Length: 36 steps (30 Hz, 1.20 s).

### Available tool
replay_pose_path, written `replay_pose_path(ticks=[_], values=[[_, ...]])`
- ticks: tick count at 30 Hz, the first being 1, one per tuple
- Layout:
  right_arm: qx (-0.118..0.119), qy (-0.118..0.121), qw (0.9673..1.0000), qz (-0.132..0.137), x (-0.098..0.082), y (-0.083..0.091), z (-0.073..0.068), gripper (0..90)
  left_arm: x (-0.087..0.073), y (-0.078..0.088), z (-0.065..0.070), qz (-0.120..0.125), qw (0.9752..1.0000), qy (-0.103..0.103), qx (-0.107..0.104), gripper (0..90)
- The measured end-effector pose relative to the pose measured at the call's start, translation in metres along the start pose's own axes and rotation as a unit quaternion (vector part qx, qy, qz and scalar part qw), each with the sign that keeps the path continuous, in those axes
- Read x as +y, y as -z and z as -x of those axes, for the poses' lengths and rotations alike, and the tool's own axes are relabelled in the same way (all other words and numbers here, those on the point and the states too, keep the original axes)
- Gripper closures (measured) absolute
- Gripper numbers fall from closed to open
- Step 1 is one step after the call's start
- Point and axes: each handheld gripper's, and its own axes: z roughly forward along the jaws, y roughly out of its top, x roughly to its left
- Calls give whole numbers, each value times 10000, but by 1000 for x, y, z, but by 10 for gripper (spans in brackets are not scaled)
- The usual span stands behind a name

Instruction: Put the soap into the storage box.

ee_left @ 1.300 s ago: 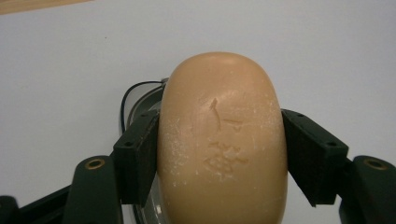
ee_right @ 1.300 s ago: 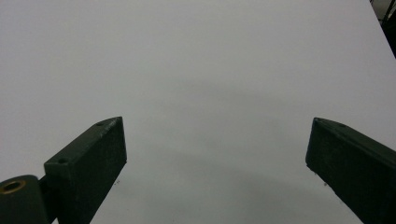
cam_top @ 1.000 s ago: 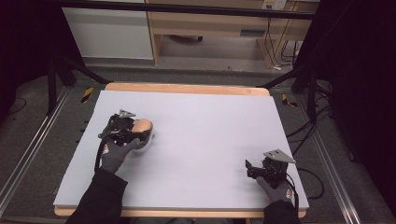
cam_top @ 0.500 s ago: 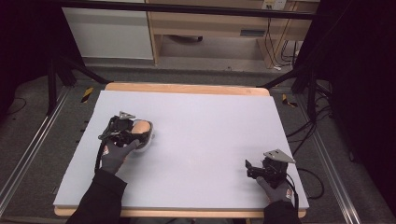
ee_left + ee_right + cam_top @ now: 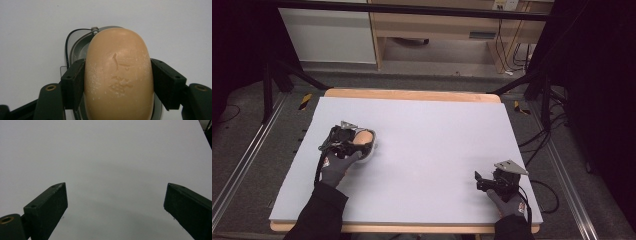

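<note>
Clamping a tan soap bar (image 5: 118,77) above its dish (image 5: 75,48) mid-left, the left hand-held gripper (image 5: 346,141) seems mid-transfer; the right hand-held gripper (image 5: 116,207) waits open, lower right.

The whole pale grey rectangular table (image 5: 427,150) is seen from above its near edge, looking forward and down. The left gripper view is set very close, facing down between its black claw (image 5: 117,85) pads onto a tan oval soap bar (image 5: 118,80). The right gripper view is aimed low across bare table surface (image 5: 105,157), shared with the high view.
</note>
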Motion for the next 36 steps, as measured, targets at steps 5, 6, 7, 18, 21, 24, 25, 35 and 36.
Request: replay_pose_path(ticks=[5, 6, 7, 18, 21, 24, 25, 35, 36], values=[[-10, 4, 10000, -9, 0, 0, 0, 54, 0, 0, 0, 1, 10000, -24, 26, 320], [-8, 8, 10000, -12, 0, 0, 0, 54, -1, 0, 0, 42, 10000, 4, 33, 319], [-5, 5, 10000, -7, 0, 0, 0, 54, -1, 0, 1, 51, 10000, -1, 38, 319], [-9, 18, 10000, -38, 0, 0, -1, 54, -5, 0, 2, 215, 9997, -31, 76, 278], [-2, 20, 10000, -15, 0, 0, -1, 54, -5, 0, 1, 217, 9997, -32, 73, 278], [-4, 46, 10000, -27, 0, 0, -2, 54, -5, 0, 2, 234, 9997, -41, 82, 278], [3, 33, 10000, -29, 0, 0, -2, 54, -5, 0, 2, 240, 9997, -49, 85, 278], [-25, 28, 10000, -16, 1, 0, -4, 54, -5, 15, 6, 586, 9981, -128, -136, 271], [-21, 27, 10000, -13, 1, 0, -4, 54, -5, 17, 7, 615, 9979, -144, -148, 268]])
